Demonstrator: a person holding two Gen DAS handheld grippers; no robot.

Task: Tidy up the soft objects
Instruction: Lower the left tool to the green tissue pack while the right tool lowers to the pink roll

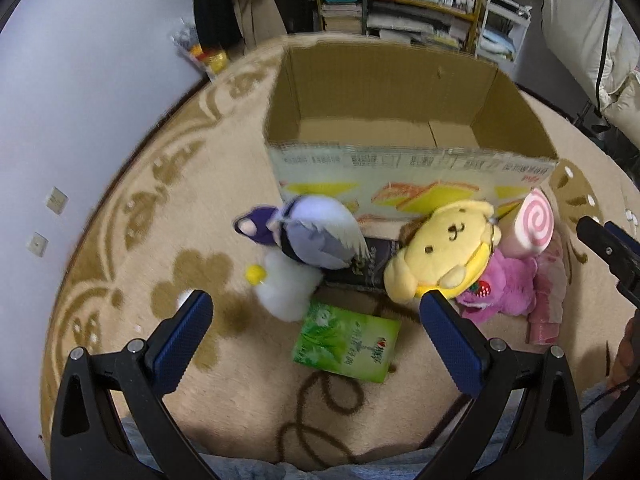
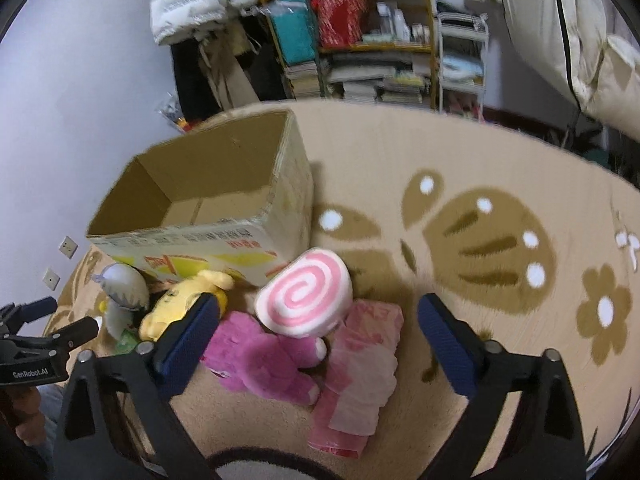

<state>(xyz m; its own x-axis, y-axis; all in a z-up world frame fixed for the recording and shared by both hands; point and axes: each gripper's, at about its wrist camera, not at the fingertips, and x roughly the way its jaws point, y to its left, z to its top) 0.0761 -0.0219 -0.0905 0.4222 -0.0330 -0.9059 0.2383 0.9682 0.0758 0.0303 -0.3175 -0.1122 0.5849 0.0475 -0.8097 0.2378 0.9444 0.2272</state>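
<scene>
With both grippers spread wide and empty, I judged the right gripper point(image 2: 318, 334) should straddle the pink plush point(image 2: 264, 360) squarely before the cardboard box point(image 2: 192, 236).

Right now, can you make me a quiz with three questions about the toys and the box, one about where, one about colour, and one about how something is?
1. Where is the pink swirl cushion?
A. Inside the box
B. On the rug by the box's corner
C. On the shelf

2. What colour is the bear plush lying under the swirl cushion?
A. Pink
B. Green
C. Black

3. How is the cardboard box?
A. Taped shut
B. Full of toys
C. Open, with nothing seen inside

Answers:
1 B, it stands on the rug just in front of the box's corner.
2 A, its fur is bright pink, next to the yellow dog plush.
3 C, its top is open and only bare cardboard floor shows.
</scene>
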